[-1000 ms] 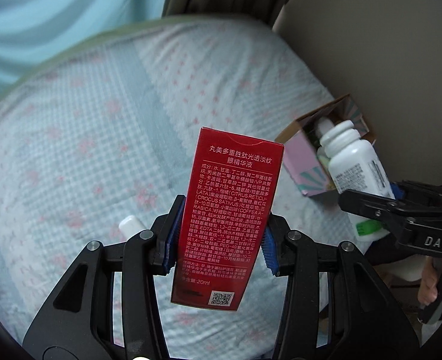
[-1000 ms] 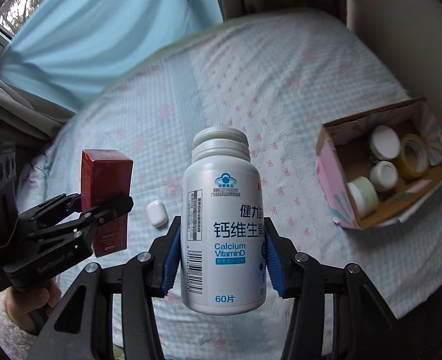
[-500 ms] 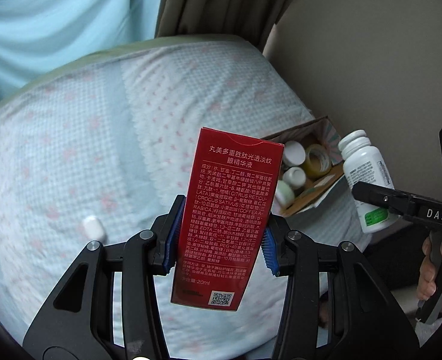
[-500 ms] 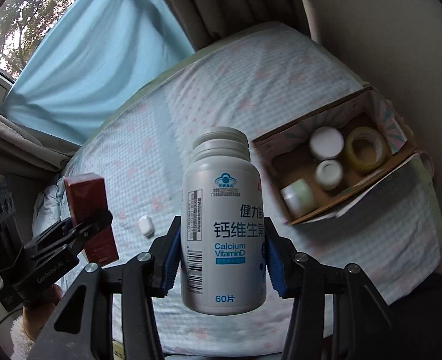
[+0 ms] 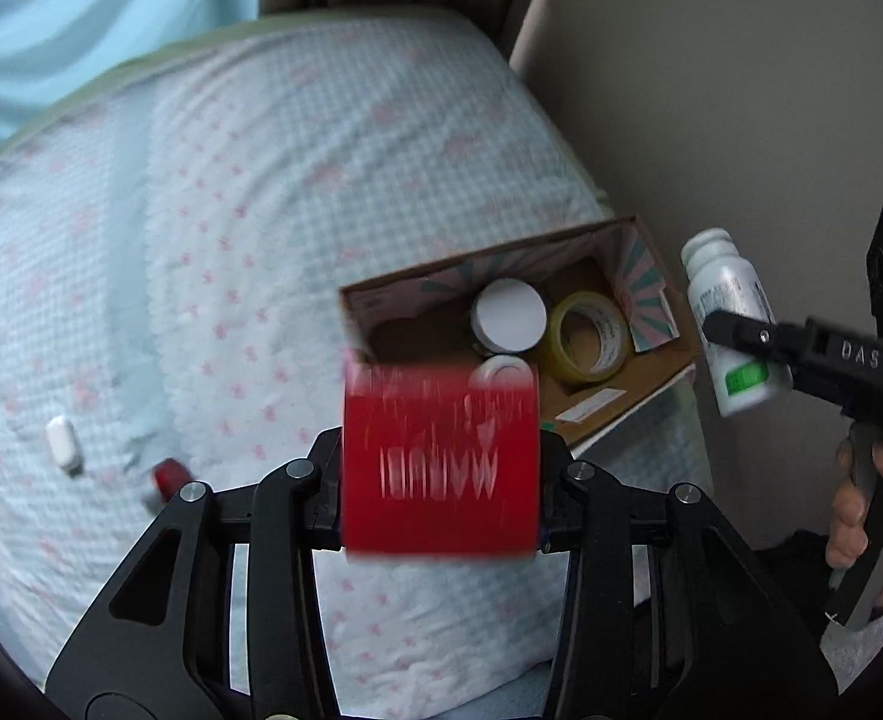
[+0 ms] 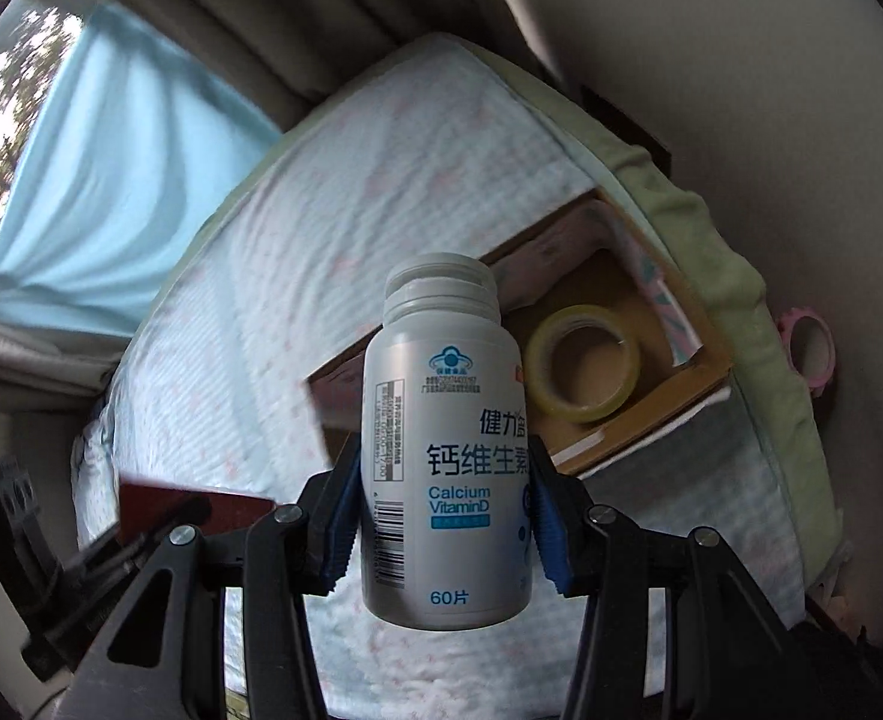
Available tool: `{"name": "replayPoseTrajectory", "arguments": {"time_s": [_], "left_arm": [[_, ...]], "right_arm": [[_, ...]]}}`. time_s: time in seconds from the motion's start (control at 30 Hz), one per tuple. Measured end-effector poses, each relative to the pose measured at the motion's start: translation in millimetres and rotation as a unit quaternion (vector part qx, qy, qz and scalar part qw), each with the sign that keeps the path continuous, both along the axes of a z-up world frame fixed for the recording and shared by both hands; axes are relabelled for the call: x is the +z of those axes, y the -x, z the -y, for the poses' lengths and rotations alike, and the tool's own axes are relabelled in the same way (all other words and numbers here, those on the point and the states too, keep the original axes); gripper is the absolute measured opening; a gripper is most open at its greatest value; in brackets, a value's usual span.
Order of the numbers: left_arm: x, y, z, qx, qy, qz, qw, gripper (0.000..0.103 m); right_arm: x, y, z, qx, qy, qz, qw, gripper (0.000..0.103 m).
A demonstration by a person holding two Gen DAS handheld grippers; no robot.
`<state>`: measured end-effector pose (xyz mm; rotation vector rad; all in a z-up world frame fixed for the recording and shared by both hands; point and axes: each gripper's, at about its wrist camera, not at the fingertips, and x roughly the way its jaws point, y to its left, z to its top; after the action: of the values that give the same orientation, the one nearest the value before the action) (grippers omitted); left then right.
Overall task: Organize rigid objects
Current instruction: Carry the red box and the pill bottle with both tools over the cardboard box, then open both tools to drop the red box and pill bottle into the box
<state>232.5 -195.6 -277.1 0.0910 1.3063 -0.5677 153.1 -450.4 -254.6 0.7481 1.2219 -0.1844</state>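
Note:
My left gripper (image 5: 441,480) is shut on a red carton (image 5: 440,459), blurred and tipped forward, just in front of the open cardboard box (image 5: 417,291). My right gripper (image 6: 444,516) is shut on a white calcium-vitamin bottle (image 6: 444,450), held upright above the box's (image 6: 705,360) near side. The bottle (image 5: 732,330) and right gripper (image 5: 735,324) show at the right in the left wrist view. The red carton (image 6: 201,507) shows at the lower left in the right wrist view.
The box holds a yellow tape roll (image 5: 588,339), a white-lidded jar (image 5: 508,315) and another white lid (image 5: 504,369). A small white case (image 5: 62,443) and a small red item (image 5: 168,474) lie on the checked bedspread (image 5: 261,210). A wall stands right of the bed. A pink tape roll (image 6: 807,348) lies beyond the bed edge.
Both grippers have moved toward the box, which now looks closer. The red carton has tipped forward and looks shorter. The bottle stays gripped.

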Motion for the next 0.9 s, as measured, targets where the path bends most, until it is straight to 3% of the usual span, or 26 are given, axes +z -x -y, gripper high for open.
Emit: {"name": "replayPoseTrajectory", "arguments": {"time_s": [0.27, 0.57, 0.67, 0.7, 0.73, 0.77, 0.9], "left_arm": [[-55.0, -26.7, 52.4, -0.003, -0.015, -0.035, 0.9993, 0.037], [-101.6, -54.4, 77.9, -0.011, -0.066, -0.051, 0.9965, 0.037], [-113.2, -57.8, 88.0, -0.037, -0.082, -0.064, 0.9939, 0.038], [-113.0, -57.1, 91.2, -0.043, -0.094, -0.057, 0.9930, 0.051], [-111.4, -56.2, 92.3, -0.046, -0.103, -0.047, 0.9926, 0.070], [-109.7, -55.6, 92.3, -0.048, -0.107, -0.038, 0.9924, 0.100], [-102.8, -57.1, 77.8, -0.035, -0.085, -0.038, 0.9951, 0.103]], "right_arm": [[-66.1, -25.5, 41.1, -0.005, -0.015, -0.029, 0.999, 0.046], [-112.5, -36.1, 52.6, -0.016, -0.023, -0.043, 0.999, 0.046], [-119.3, -38.7, 49.9, -0.019, -0.023, -0.028, 0.999, 0.048], [-117.6, -38.1, 46.9, -0.020, -0.020, -0.022, 0.999, 0.052], [-117.4, -37.9, 45.9, -0.021, -0.012, -0.021, 0.999, 0.075], [-116.5, -36.7, 44.1, -0.019, 0.000, -0.025, 1.000, 0.103], [-120.2, -28.2, 41.7, -0.014, 0.008, -0.022, 1.000, 0.103]]}}
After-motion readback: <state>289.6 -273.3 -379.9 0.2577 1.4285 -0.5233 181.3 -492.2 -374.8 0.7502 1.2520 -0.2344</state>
